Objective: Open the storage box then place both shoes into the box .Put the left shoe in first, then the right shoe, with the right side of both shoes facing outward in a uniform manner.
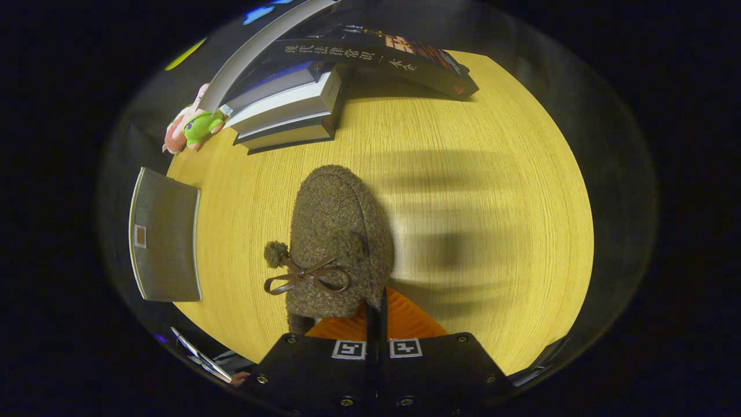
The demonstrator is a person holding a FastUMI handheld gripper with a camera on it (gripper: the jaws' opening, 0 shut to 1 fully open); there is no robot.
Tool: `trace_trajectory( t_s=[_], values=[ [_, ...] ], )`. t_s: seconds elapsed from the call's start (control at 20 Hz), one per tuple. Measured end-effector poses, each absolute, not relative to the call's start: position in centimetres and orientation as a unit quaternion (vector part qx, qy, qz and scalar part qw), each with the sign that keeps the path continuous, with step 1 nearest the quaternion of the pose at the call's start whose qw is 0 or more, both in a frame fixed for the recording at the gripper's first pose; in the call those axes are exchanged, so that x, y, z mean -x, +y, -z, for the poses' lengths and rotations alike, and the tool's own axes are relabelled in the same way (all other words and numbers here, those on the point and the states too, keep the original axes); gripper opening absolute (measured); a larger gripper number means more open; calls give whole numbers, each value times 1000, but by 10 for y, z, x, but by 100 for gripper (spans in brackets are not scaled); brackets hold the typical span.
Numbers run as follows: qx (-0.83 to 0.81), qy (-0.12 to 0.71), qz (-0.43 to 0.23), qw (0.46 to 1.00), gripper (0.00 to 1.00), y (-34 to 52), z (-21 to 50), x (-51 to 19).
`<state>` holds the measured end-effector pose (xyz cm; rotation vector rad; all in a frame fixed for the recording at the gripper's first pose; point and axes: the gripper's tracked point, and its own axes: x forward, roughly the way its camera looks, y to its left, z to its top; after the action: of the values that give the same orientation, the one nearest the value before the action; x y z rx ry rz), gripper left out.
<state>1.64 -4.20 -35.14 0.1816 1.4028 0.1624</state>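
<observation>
1. The tongs (376, 315) are drawn almost together, and they appear to pinch the heel rim of a fuzzy brown shoe (338, 231). The shoe's toe points away from the fingers, toward the far edge of the counter (492, 174).
2. The shoe carries a thin brown bow (305, 277) and a small pompom (277, 253) on its upper. Its orange lining (405, 318) shows just behind the tongs. Whether it hangs clear of the counter or rests on it I cannot tell; a soft shadow lies on the wood to its right.
3. A grey box-like thing (165, 234), flat-faced with a pale rim, sits at the left edge of the counter. It may be the storage box or its lid, but whether it is open I cannot tell.
4. By my reading, the step in hand is carrying a shoe toward the box. Which shoe of the pair it is I cannot say from here.
5. Near the far left corner lies a stack of books (289, 110), with a dark book (376, 58) leaning beside it. A green and pink toy (194, 124) sits by the stack.
6. The next move likely calls for swinging the shoe left toward the grey box while holding the pinch firm. The soft heel could slip or fold. The shoe's right side should end up facing outward.
</observation>
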Motion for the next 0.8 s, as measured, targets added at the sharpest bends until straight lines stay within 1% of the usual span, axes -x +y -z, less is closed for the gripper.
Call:
trace_trajectory(
  t_s=[0.15, 0.4, 0.65, 0.8],
  values=[
    [-113, 640, -87, 755, 1, -22, 326, -16],
    [-110, 623, -107, 767, 1, 18, 280, -32],
    [-105, 596, -155, 781, 1, 74, 237, -47],
    [-99, 594, -177, 779, 1, 110, 222, -51]
  ],
)
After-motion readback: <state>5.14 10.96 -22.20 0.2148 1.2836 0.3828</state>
